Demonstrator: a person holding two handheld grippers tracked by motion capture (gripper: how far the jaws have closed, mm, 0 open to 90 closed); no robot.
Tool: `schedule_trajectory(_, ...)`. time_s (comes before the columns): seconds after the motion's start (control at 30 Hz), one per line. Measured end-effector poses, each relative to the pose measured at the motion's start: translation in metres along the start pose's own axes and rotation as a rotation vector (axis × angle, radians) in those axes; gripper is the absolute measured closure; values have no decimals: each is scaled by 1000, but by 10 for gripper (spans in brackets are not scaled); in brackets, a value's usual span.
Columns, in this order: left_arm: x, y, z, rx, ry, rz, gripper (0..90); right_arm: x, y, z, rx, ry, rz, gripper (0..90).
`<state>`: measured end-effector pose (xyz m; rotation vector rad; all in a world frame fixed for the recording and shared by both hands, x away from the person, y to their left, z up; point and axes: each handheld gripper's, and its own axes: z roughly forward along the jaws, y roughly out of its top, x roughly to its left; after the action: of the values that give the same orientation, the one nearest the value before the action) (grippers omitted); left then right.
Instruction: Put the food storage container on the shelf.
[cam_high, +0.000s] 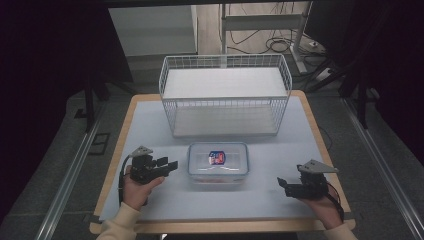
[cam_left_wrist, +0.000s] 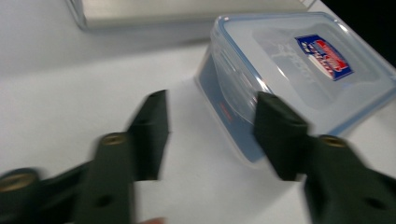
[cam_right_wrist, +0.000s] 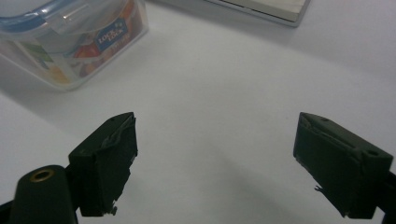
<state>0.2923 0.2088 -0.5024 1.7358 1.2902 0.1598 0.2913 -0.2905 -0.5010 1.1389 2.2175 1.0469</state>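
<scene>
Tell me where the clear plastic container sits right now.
In the high view the clear plastic container sits at the table's middle, just in front of the white wire basket, between the left gripper and the right gripper, nearer the left.

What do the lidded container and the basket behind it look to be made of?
The container looks like clear, glossy plastic: its printed sticker shows on the lid, its label shows through the wall, and a blue seal rims the lid. The basket looks like thin metal wire with a white coating, judging by its open grid walls; its pale, matte floor panel could be plastic or board, which the pictures leave open.
</scene>
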Motion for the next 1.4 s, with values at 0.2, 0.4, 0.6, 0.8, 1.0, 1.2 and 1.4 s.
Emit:
schedule_trajectory(0.2, 1, 0, 1, 37, -16, -44, 286, 4, 4, 5, -24, 30, 22, 114)
schedule_trajectory(0.4, 1, 2, 5, 43, -78, -73, 255, 4, 5, 2, -26, 60, 68, 119)
schedule_trajectory(0.6, -4, 6, 11, 63, -123, -92, 242, 5, 7, 4, -20, 84, 80, 123)
schedule_trajectory(0.8, -1, 12, 25, 88, -159, -134, 250, 8, 9, 7, -17, 99, 76, 128)
schedule_trajectory(1.0, -3, 22, 42, 103, -198, -162, 262, 10, 10, 8, -10, 104, 76, 132)
schedule_trajectory(1.2, -1, 22, 54, 135, -257, -205, 277, 11, 10, 9, -1, 100, 70, 136)
schedule_trajectory(1.4, 0, 20, 60, 168, -278, -208, 294, 10, 11, 9, 4, 92, 73, 140)
